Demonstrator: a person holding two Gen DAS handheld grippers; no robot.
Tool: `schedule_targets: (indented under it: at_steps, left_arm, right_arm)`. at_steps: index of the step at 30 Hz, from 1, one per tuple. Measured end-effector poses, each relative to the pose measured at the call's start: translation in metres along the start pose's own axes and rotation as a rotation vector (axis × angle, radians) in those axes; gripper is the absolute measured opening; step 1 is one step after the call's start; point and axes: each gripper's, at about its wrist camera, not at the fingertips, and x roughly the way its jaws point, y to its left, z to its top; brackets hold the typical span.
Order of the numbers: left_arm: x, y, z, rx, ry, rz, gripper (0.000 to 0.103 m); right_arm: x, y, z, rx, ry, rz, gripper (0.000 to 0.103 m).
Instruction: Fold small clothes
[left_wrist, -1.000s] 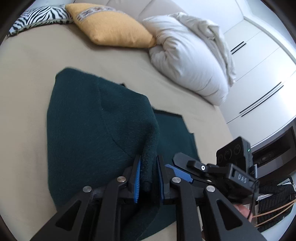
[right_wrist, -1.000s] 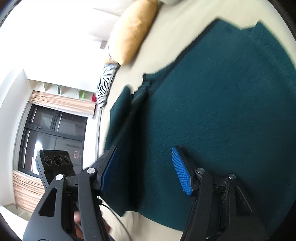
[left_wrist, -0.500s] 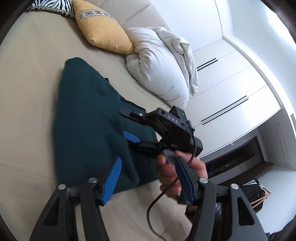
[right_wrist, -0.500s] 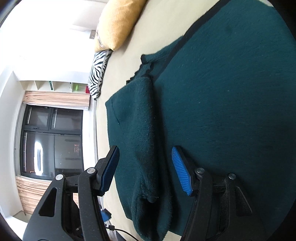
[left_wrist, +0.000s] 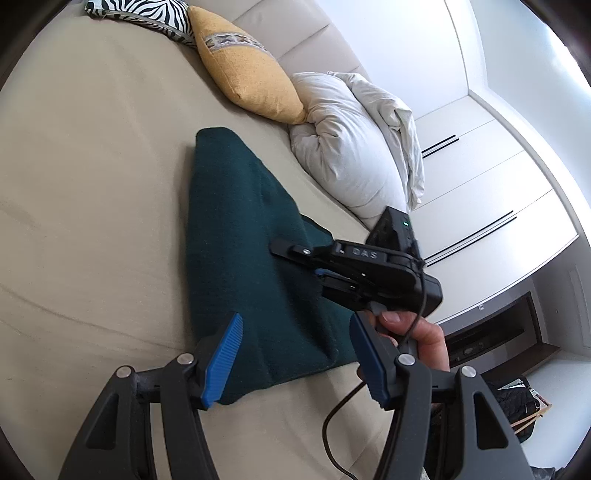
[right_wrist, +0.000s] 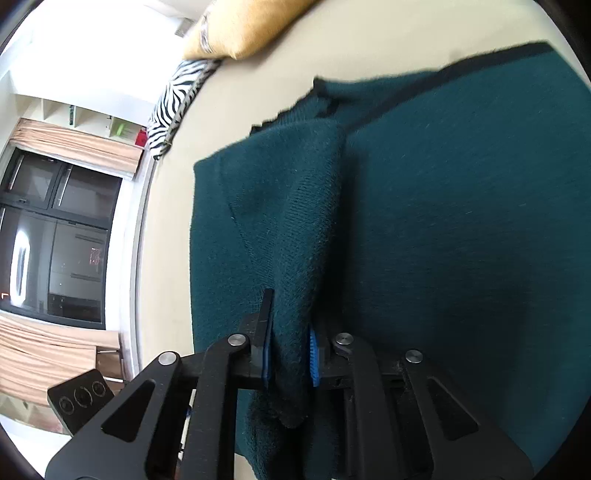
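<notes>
A dark green knit garment (left_wrist: 236, 229) lies partly folded on the beige bed (left_wrist: 92, 184). My left gripper (left_wrist: 295, 358) is open and empty, held above the garment's near edge. My right gripper (right_wrist: 290, 350) is shut on a raised fold of the garment (right_wrist: 295, 229), the cloth pinched between its blue pads. In the left wrist view the right gripper (left_wrist: 321, 271) shows from the side over the garment's right part, held by a hand (left_wrist: 417, 332).
A yellow cushion (left_wrist: 243, 74), a zebra-print cushion (left_wrist: 147, 11) and a bunched white duvet (left_wrist: 351, 147) lie at the head of the bed. White wardrobe doors (left_wrist: 480, 192) stand to the right. A dark window (right_wrist: 55, 240) is left in the right wrist view.
My left gripper let go of the garment fold, opened and drew back. My right gripper moved onto that fold and closed on it.
</notes>
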Motion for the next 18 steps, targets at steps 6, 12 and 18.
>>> schedule_targets:
  at_steps: [6, 12, 18]
  left_arm:
    - [0.011, -0.015, 0.010, 0.039, 0.009, 0.034, 0.062]
    - [0.044, -0.044, 0.017, 0.122, 0.057, 0.081, 0.063]
    - [0.088, -0.086, 0.029, 0.245, 0.098, 0.122, 0.063]
  right_arm:
    - [-0.053, -0.021, 0.003, -0.050, -0.078, -0.022, 0.011]
    - [-0.100, -0.069, 0.008, -0.014, -0.140, -0.058, 0.011]
    - [-0.137, -0.115, 0.004, 0.027, -0.184, -0.076, 0.011]
